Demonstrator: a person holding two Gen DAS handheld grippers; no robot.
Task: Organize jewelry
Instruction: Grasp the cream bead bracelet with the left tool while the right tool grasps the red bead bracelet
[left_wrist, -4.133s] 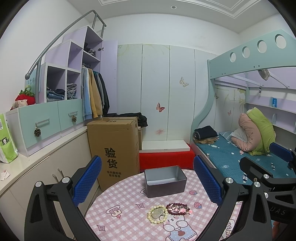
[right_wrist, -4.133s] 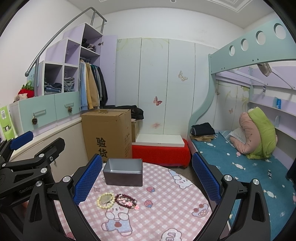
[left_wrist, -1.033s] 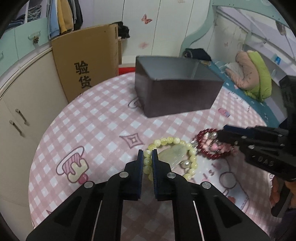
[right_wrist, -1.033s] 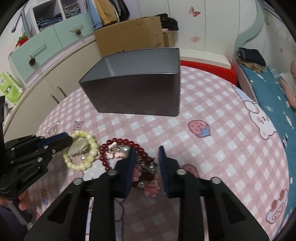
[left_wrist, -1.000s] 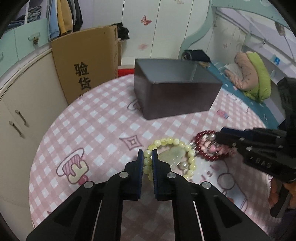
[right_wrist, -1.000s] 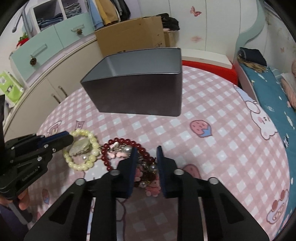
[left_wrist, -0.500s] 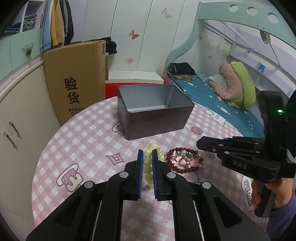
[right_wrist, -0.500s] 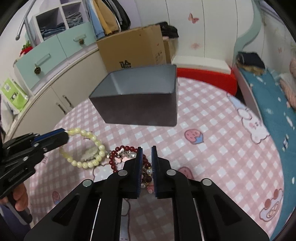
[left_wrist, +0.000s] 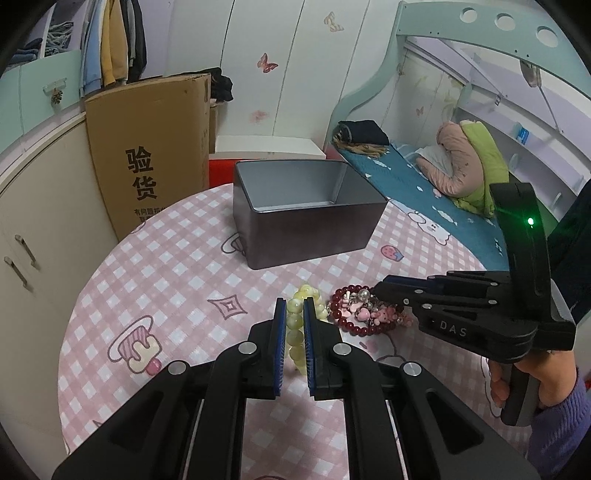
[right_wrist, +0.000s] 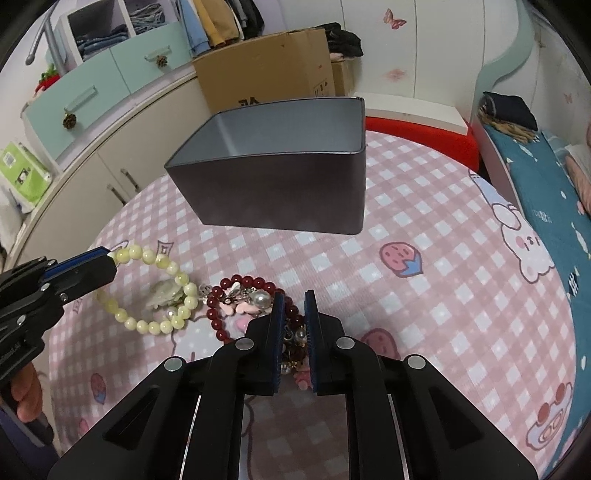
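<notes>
A pale yellow bead bracelet (left_wrist: 295, 325) hangs edge-on between the pads of my left gripper (left_wrist: 294, 306), which is shut on it and holds it off the table. From the right wrist view that bracelet (right_wrist: 155, 291) with its green pendant dangles from the left gripper (right_wrist: 107, 258). My right gripper (right_wrist: 293, 299) is shut on a dark red bead bracelet (right_wrist: 236, 295) with pink charms and pearls; in the left wrist view the red bracelet (left_wrist: 354, 312) sits at the right gripper's tip (left_wrist: 376, 291). An empty grey metal box (left_wrist: 303, 218) stands open behind them on the table (left_wrist: 155, 280).
The round table carries a pink checked cloth (right_wrist: 443, 258). A tall cardboard box (left_wrist: 147, 155) and cupboards (left_wrist: 33, 206) stand to the left, a bed (left_wrist: 424, 184) to the right. A hand in a purple sleeve (left_wrist: 532, 384) holds the right gripper.
My left gripper lifted the yellow bracelet off the table and pulled up and back. The right gripper's jaws closed on the red bracelet and it rose slightly.
</notes>
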